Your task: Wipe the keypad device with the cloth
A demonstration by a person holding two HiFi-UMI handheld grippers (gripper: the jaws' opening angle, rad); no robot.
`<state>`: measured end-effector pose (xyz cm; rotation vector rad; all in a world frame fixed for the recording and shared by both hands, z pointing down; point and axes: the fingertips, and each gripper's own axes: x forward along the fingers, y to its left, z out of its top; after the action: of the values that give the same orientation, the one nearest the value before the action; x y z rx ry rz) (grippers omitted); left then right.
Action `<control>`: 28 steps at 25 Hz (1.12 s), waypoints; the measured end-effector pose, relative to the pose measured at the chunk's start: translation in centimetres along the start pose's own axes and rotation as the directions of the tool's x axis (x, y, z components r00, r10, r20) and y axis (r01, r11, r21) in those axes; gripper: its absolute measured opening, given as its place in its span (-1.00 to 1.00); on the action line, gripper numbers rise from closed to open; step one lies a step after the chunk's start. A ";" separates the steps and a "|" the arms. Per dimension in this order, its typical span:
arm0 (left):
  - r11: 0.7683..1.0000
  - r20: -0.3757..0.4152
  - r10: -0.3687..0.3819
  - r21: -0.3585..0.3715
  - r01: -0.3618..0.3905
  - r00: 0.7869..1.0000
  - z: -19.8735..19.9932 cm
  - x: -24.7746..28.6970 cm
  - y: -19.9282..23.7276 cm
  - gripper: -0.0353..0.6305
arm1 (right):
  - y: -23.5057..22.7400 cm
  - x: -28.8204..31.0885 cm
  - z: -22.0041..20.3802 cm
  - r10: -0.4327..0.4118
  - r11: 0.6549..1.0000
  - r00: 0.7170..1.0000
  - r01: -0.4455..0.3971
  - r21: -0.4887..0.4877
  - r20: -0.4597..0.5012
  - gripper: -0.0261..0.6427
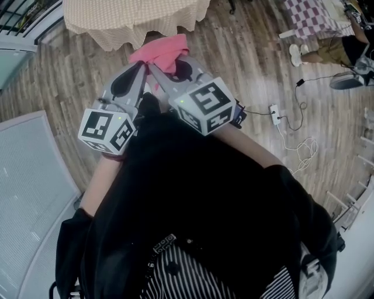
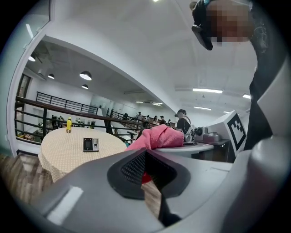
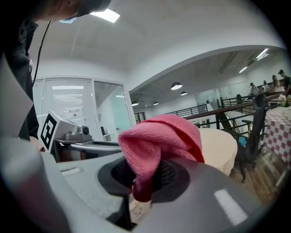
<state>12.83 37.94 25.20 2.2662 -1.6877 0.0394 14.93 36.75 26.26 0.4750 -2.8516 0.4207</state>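
A pink cloth (image 1: 163, 51) (image 3: 159, 136) is bunched over the tips of both grippers, held at waist height above the wood floor. My right gripper (image 1: 153, 69) (image 3: 143, 182) is shut on a thick fold of it. My left gripper (image 1: 142, 65) (image 2: 144, 175) is shut too, with a small red bit of the cloth (image 2: 159, 136) pinched between its pads. The keypad device (image 2: 91, 144), dark with a small screen and keys, lies flat on a round table (image 2: 63, 154) (image 1: 134, 17) with a beige chequered cover, ahead of me. The head view does not show the device.
A yellow bottle (image 2: 69, 124) stands at the table's far side. A power strip with cables (image 1: 274, 114) lies on the floor to the right. A dark chair (image 3: 254, 132) and a red-chequered table (image 1: 310, 14) stand further right. A pale panel (image 1: 29, 187) lies to my left.
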 end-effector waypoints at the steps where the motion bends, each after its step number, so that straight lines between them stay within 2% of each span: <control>1: 1.000 -0.004 -0.011 0.002 0.011 1.000 0.0 0.4 0.1 -0.88 | -0.4 0.1 0.0 -0.009 1.000 1.000 0.009 0.002 0.000 -0.72; 11: 0.998 -0.021 -0.070 0.003 0.070 0.997 0.0 4.8 2.6 -0.88 | -4.4 2.8 0.2 -0.062 0.998 0.998 0.062 0.019 0.000 -0.72; 17: 0.995 -0.020 -0.102 -0.006 0.102 0.995 1.1 7.5 6.8 -0.88 | -6.8 7.0 1.5 -0.095 0.995 0.995 0.095 0.015 -0.007 -0.72; 28: 0.977 -0.044 -0.213 -0.039 0.211 0.976 4.4 10.0 15.1 -0.88 | -8.3 15.0 5.1 -0.208 0.977 0.977 0.209 0.025 -0.039 -0.72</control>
<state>1.03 23.60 26.64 2.3866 -1.4037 0.0168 3.08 23.37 27.41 0.7559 -2.7264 0.4272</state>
